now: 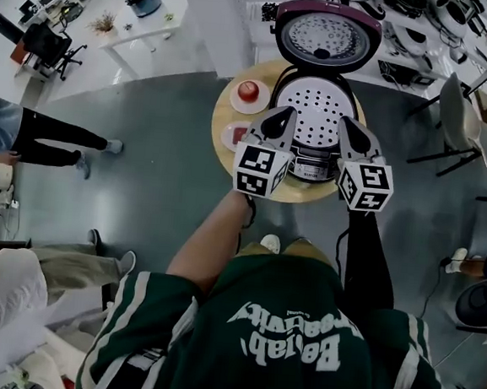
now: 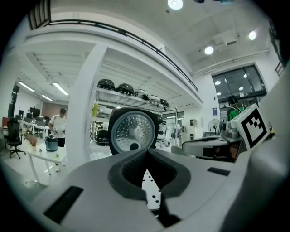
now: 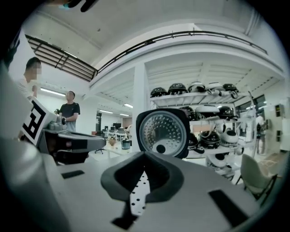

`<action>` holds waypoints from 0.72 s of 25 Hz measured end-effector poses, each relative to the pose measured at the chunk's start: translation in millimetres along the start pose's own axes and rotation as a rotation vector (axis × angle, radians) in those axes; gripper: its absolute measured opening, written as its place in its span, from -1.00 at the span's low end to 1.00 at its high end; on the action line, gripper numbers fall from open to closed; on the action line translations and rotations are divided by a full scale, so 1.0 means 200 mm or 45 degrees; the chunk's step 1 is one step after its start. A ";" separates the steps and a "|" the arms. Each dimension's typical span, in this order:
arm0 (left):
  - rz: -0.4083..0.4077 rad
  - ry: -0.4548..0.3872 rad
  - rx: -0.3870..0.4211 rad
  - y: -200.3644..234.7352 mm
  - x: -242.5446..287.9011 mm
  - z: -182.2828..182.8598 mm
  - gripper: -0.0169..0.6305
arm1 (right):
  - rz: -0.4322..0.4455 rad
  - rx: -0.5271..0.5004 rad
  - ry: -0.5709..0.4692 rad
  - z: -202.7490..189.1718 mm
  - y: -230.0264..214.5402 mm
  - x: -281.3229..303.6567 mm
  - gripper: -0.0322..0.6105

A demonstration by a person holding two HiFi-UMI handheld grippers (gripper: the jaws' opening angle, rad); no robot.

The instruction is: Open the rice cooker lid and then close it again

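Note:
The rice cooker (image 1: 315, 124) stands on a small round wooden table (image 1: 303, 192), its lid (image 1: 327, 34) swung fully up and back. A white perforated tray shows inside the pot. My left gripper (image 1: 282, 116) and right gripper (image 1: 351, 127) hover side by side in front of the cooker, one over each front corner, both shut and holding nothing. In the left gripper view the upright lid (image 2: 132, 132) is beyond the shut left gripper (image 2: 147, 152), apart from it. The right gripper view shows the same lid (image 3: 163, 132) past the shut right gripper (image 3: 144, 156).
A plate with a red fruit (image 1: 250, 93) and a second plate (image 1: 234, 135) sit on the table to the cooker's left. A chair (image 1: 457, 123) stands to the right, shelves of appliances behind. People stand at the far left (image 1: 37, 133).

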State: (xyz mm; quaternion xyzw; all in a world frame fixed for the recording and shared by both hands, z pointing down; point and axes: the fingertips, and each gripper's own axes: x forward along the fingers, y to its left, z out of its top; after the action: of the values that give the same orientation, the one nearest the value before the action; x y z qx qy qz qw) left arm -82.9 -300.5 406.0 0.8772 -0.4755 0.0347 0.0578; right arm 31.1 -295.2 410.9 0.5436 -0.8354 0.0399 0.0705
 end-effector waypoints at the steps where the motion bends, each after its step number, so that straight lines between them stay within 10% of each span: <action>1: -0.002 -0.013 -0.016 0.02 0.00 0.04 -0.96 | -0.015 -0.002 -0.025 0.05 -0.02 0.00 -0.89; 18: 0.128 -0.117 0.174 0.43 0.40 0.63 -0.96 | -0.006 -0.141 -0.171 0.71 -0.52 0.41 -0.54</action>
State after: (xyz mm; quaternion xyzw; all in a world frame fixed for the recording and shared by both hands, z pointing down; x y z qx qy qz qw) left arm -111.7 -430.1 296.1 0.8547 -0.5176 0.0297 -0.0260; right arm 83.2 -432.5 282.2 0.5422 -0.8380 -0.0430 0.0443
